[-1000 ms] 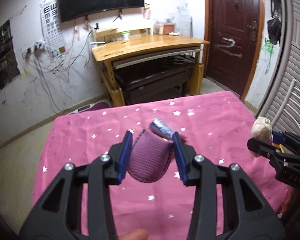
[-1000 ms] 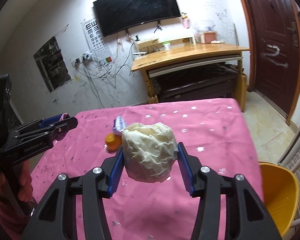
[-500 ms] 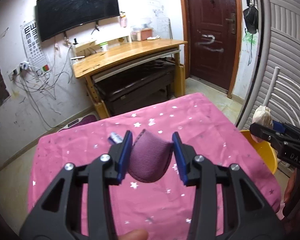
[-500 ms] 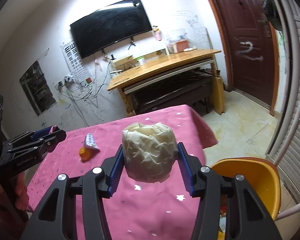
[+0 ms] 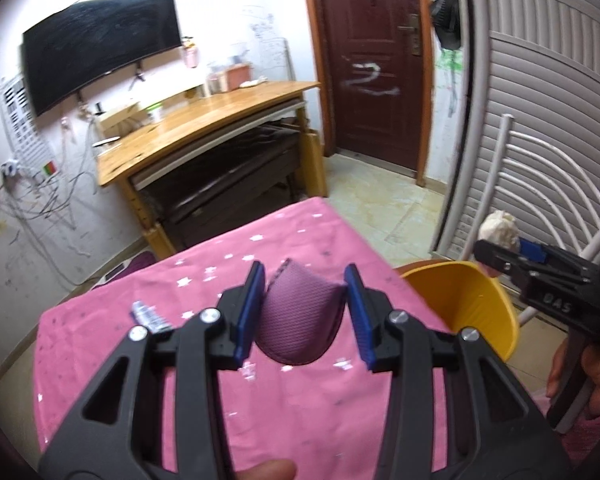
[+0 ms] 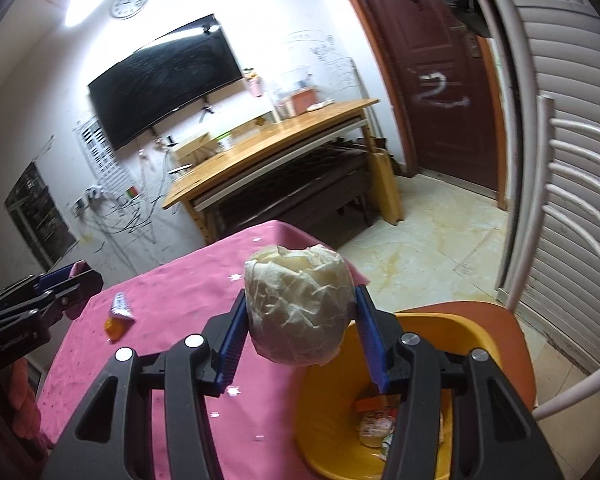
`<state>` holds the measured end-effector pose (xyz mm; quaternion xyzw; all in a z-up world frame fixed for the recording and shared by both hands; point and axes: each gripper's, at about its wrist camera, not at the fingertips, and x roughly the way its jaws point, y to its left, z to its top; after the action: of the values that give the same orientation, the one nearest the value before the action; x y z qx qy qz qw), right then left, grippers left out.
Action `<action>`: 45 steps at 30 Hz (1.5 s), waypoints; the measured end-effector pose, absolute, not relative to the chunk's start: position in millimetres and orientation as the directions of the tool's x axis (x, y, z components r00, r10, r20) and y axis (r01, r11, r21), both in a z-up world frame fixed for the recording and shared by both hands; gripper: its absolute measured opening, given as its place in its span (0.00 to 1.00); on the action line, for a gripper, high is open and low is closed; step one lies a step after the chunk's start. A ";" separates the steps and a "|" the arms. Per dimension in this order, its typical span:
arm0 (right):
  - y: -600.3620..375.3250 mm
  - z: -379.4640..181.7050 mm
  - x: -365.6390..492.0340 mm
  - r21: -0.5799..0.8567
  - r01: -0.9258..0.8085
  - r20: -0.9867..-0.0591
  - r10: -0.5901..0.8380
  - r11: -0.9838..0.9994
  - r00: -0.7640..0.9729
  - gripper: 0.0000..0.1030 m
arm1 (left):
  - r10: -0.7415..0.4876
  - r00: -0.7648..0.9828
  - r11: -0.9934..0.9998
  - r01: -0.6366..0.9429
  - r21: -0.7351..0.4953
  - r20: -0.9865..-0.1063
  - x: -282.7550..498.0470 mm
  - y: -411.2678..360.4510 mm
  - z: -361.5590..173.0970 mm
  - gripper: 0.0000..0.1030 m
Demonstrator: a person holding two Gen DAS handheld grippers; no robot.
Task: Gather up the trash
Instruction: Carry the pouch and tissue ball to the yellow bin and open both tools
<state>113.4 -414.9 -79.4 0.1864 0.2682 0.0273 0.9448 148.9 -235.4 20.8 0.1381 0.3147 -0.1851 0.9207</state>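
I am at the drop-off step, with both hands loaded. My right gripper [image 6: 300,330] has its jaws clamped on the crumpled paper wad [image 6: 298,306], which hangs above the near rim of the yellow bin [image 6: 452,330] — the bin stands just beside the counter [image 6: 172,292], on its door side, and already holds a few wrappers. My left gripper [image 5: 305,312] is clamped on a purple fabric piece [image 5: 302,324], held over the counter edge nearest the bin. Two bits are left on the counter, well away from the bin: a silver-blue wrapper [image 6: 121,305] touching a small orange item [image 6: 114,327].

Next, I judge, the wad needs carrying further over the bin's mouth before I part the jaws — released here it might clip the rim. The fabric piece would follow.
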 end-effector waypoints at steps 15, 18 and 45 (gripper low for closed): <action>-472.7 -105.2 114.1 0.418 0.167 -0.536 0.094 0.893 0.839 0.64 | -0.369 0.608 0.816 0.574 0.069 -0.703 157.5 -343.1 3.0 0.38; -487.2 -107.0 109.3 0.440 0.195 -0.525 0.075 0.877 0.848 0.64 | -0.388 0.579 0.810 0.586 0.035 -0.718 160.1 -353.3 0.7 0.39; -452.0 -96.8 112.4 0.422 0.129 -0.514 0.120 0.897 0.849 0.68 | -0.364 0.578 0.865 0.500 -0.036 -0.731 175.1 -286.3 0.8 0.73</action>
<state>112.4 -452.0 -96.8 0.2267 0.2746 -0.0025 0.9345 175.1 -286.3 0.8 0.0875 0.3892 -0.2442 0.8839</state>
